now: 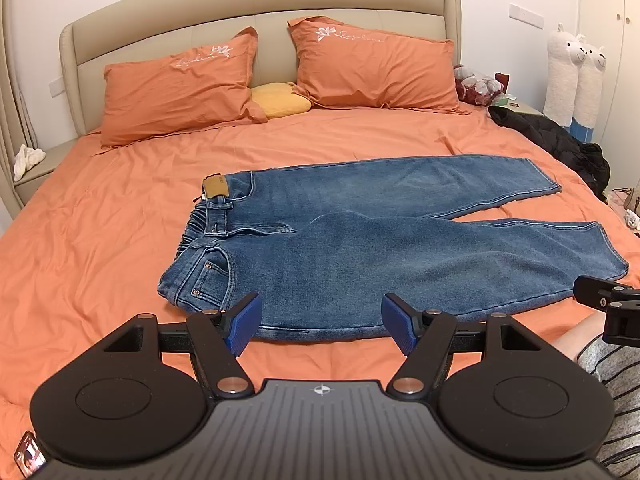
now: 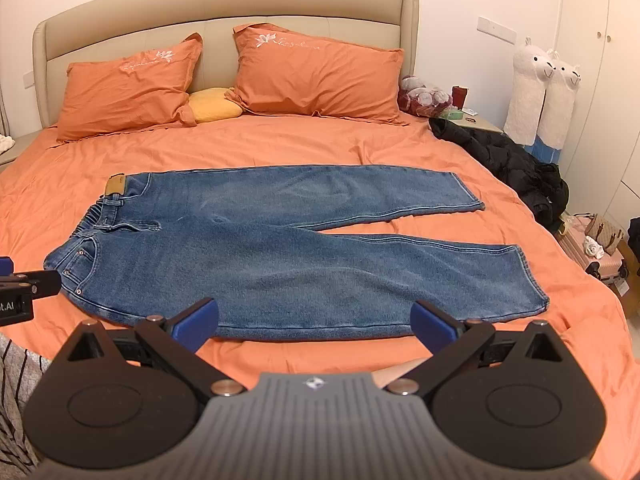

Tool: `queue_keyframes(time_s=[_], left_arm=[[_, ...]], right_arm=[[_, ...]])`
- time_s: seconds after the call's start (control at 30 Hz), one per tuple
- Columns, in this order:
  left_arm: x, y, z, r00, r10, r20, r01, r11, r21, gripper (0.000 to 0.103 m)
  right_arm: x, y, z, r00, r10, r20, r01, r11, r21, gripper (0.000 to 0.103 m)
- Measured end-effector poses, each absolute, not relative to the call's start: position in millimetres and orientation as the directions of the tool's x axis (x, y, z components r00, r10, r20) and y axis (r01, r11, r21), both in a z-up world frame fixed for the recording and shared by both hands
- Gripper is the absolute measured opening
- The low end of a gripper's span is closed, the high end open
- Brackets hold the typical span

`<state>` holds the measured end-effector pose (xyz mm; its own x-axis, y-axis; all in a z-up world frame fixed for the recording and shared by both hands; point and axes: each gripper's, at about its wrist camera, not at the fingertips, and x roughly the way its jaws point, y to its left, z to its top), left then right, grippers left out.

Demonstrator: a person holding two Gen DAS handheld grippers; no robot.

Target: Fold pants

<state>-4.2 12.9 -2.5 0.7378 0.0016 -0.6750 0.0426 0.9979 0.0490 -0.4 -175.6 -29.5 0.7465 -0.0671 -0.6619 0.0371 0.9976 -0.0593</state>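
Blue jeans point(image 1: 360, 256) lie flat on the orange bed, waistband to the left, both legs spread to the right; they also show in the right wrist view point(image 2: 280, 256). My left gripper point(image 1: 322, 326) is open, blue pads wide apart, hovering at the near edge of the jeans by the hip. My right gripper point(image 2: 316, 322) is open, at the near edge of the lower leg. Part of the right gripper point(image 1: 608, 304) shows at the right of the left wrist view. Part of the left gripper point(image 2: 24, 288) shows at the left of the right wrist view. Neither holds anything.
Two orange pillows point(image 1: 180, 84) point(image 2: 320, 76) and a yellow cushion point(image 2: 214, 110) lie by the headboard. A black jacket point(image 2: 516, 168) lies at the bed's right edge. Alpaca plush toys point(image 2: 540, 96) stand beside a nightstand. Bags point(image 2: 600, 240) sit on the floor at right.
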Motion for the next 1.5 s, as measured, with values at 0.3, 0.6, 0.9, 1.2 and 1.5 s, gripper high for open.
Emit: queue_keyframes(time_s=[0.3, 0.6, 0.9, 1.2, 1.5], left_arm=[[1, 10, -2, 0.735, -0.01, -0.678, 0.106, 0.989, 0.101, 0.08], [29, 19, 11, 0.717, -0.079, -0.693, 0.384, 0.875, 0.297, 0.08], [83, 54, -37, 0.566, -0.013, -0.824, 0.654, 0.616, 0.439, 0.08], [132, 71, -140, 0.387, 0.123, -0.914, 0.801, 0.446, 0.399, 0.08], [139, 63, -207, 0.363, 0.203, -0.91, 0.879, 0.249, 0.406, 0.08]], right_arm=[[8, -183, -35, 0.731, -0.054, -0.681, 0.018, 0.998, -0.06, 0.098], [49, -233, -40, 0.732, 0.043, -0.68, -0.181, 0.974, -0.134, 0.098], [122, -327, -65, 0.604, -0.061, -0.794, -0.248, 0.933, -0.261, 0.069], [174, -399, -126, 0.434, -0.133, -0.891, -0.345, 0.889, -0.3, 0.035], [174, -413, -183, 0.299, -0.145, -0.943, -0.568, 0.767, -0.298, 0.034]])
